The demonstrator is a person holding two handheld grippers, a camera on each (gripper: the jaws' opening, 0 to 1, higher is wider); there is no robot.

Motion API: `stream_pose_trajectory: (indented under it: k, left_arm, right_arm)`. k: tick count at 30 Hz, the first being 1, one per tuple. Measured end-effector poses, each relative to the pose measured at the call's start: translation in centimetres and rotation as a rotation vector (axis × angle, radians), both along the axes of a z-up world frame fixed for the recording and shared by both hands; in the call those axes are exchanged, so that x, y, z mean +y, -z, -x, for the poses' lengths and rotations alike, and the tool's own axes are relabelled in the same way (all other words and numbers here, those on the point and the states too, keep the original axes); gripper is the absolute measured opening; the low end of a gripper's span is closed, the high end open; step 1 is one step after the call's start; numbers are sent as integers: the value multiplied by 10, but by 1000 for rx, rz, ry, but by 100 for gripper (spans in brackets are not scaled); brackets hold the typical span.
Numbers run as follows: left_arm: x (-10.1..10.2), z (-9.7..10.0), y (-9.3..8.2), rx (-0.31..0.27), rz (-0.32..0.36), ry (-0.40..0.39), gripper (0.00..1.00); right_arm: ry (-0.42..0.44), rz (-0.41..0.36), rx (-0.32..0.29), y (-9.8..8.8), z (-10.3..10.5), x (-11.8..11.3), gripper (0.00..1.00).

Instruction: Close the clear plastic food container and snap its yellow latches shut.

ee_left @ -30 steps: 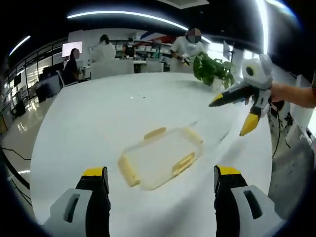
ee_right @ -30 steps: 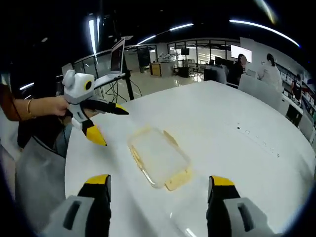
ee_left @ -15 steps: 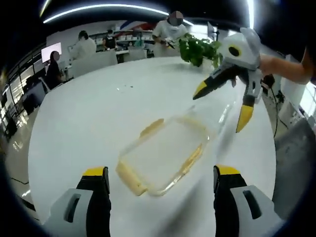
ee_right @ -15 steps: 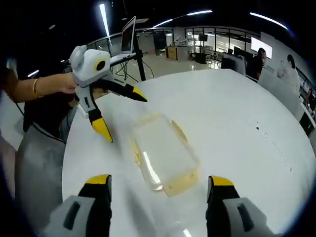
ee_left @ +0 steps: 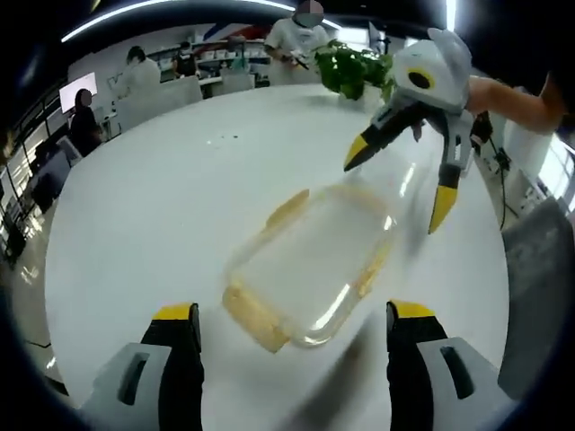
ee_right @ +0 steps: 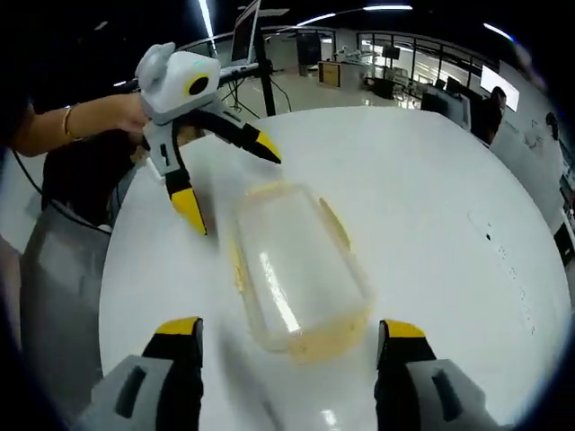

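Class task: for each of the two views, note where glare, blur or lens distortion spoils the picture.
Left gripper view: the food container looks smeared, with a bright glare streak near its lower edge; the table rim bows with the fisheye. Right gripper view: a ceiling-light reflection streaks the container, the near end is soft, and the left gripper appears stretched.

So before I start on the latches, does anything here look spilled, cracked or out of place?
Nothing stands out. The clear container sits flat on the white table, apparently empty, with no spill around it. Its yellow latches are blurred, so I cannot judge their state. Both grippers, left and right, are open.
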State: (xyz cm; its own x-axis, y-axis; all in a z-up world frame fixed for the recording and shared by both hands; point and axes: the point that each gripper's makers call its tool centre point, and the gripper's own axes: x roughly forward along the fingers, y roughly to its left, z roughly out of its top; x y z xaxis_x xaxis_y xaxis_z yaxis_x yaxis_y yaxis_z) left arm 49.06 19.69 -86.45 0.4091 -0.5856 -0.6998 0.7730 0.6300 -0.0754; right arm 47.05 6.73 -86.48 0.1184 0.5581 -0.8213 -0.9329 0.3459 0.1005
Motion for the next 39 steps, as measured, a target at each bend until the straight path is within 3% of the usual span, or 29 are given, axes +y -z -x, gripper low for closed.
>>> stream_pose_trajectory:
  k: [12,23,39]
  left_arm:
    - [-5,2,19,32,-41,40,82]
    - [-2,-7,18,5,-55,36,77]
    - [-2,-8,17,-8,-96,77,80]
  right_arm:
    - [-36,80,-2,17,-1,0,76]
    - [-84,132,-35,27,-3,-3,72]
    - [-91,152,-58,29,-13,-8,73]
